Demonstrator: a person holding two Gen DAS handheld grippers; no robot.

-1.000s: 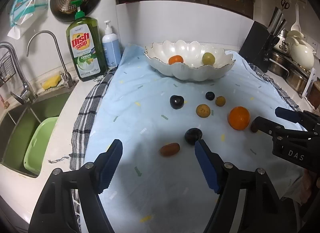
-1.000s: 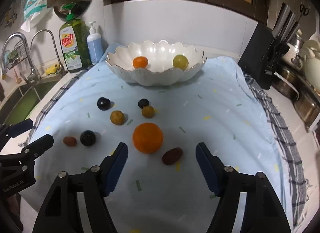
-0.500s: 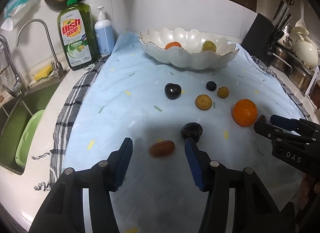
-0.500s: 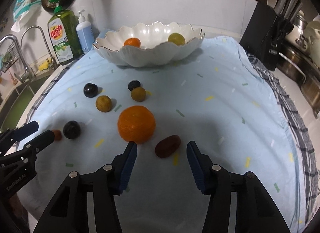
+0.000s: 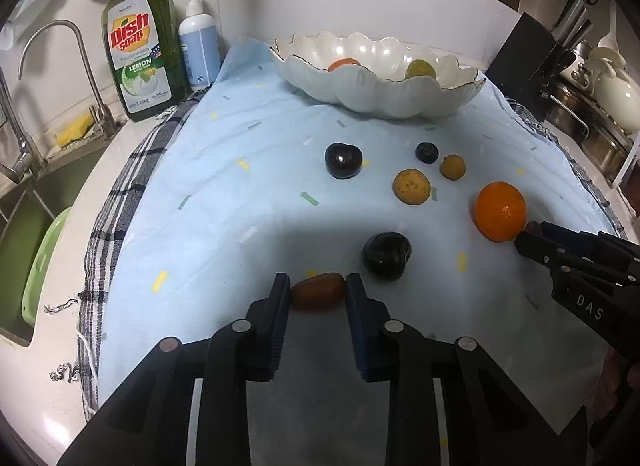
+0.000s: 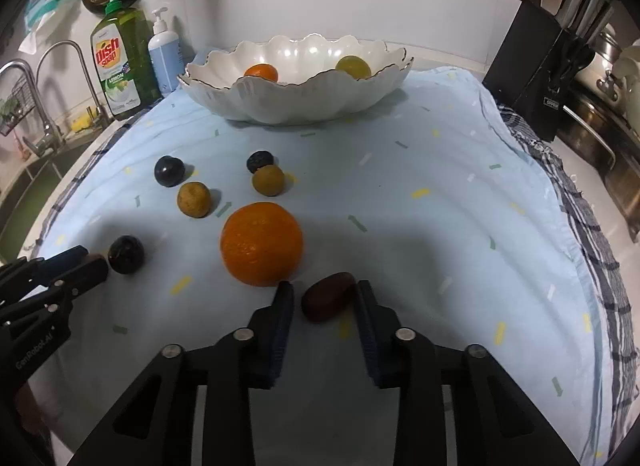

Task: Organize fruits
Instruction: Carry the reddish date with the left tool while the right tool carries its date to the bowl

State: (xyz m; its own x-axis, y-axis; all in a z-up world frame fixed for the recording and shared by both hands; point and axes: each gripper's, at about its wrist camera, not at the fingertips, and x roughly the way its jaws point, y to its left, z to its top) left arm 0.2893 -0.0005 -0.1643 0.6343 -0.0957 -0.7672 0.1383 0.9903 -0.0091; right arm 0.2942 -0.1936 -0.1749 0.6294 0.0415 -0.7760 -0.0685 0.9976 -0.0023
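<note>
Several fruits lie on a light blue cloth. My left gripper is shut on a small red-brown oval fruit that rests on the cloth. My right gripper has its fingers around a dark brown oval fruit, with a small gap on each side. A big orange lies just left of it. Two dark plums, two tan round fruits and a small dark berry lie further off. A white scalloped bowl at the back holds a small orange fruit and a green one.
A green dish soap bottle and a blue pump bottle stand at the back left. A sink with taps lies to the left. A black knife block and metal pots stand on the right. A checked towel lies under the cloth.
Both grippers have moved down and forward and narrowed. The left has closed on the red-brown fruit. The right has come around the dark brown fruit.
</note>
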